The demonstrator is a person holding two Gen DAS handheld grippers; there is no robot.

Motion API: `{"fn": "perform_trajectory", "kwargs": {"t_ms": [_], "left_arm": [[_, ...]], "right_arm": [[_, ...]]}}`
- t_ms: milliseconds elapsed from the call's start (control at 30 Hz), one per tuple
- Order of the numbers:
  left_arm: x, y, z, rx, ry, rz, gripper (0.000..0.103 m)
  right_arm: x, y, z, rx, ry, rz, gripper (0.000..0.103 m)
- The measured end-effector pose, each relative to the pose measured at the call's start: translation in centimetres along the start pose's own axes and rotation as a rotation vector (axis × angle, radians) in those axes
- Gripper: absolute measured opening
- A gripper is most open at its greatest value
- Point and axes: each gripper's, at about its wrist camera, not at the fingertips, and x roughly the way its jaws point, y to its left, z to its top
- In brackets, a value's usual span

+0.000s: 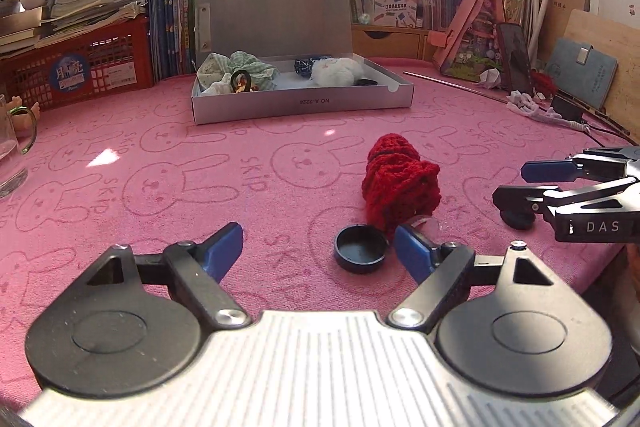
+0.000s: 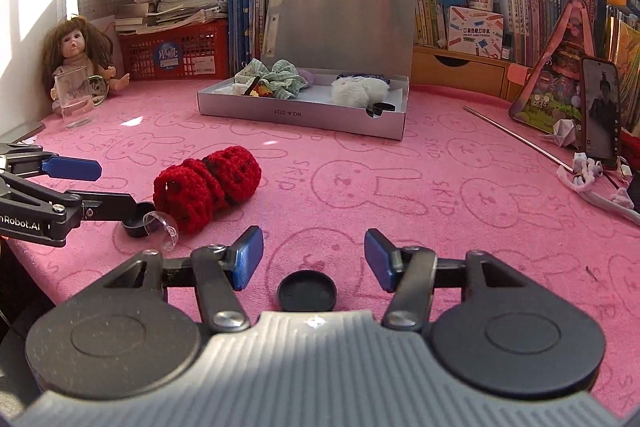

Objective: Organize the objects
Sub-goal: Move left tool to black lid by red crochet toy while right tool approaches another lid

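Pink rabbit-print cloth covers my worktop (image 2: 460, 163), with books and plush toys walled up behind it and a grey open box (image 2: 304, 115), already holding soft things, at the far middle.

Going left to right in the right wrist view: my left claw (image 2: 116, 193) comes in from the left edge, pads apart and gripping nothing, its tip at a black cup (image 2: 138, 223) with a clear dome (image 2: 164, 225) beside it. Touching those lies the red knitted roll (image 2: 208, 187), long axis running left-near to right-far; the left claw is plainly nearer to it.

My right claw (image 2: 314, 259) stands about half open and empty, a flat black cap (image 2: 307, 291) lying on the cloth between its fingers, slightly nearer me.

I judge the cloth up to the box clear for carrying; the near edge of the worktop is close.
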Motion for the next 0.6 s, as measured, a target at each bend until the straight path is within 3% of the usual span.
{"fn": "perform_trajectory", "kwargs": {"t_ms": [600], "left_arm": [[1.1, -0.5, -1.7, -0.011, -0.009, 0.059, 0.089]], "right_arm": [[-0.5, 1.0, -2.2, -0.01, 0.012, -0.034, 0.07]]}}
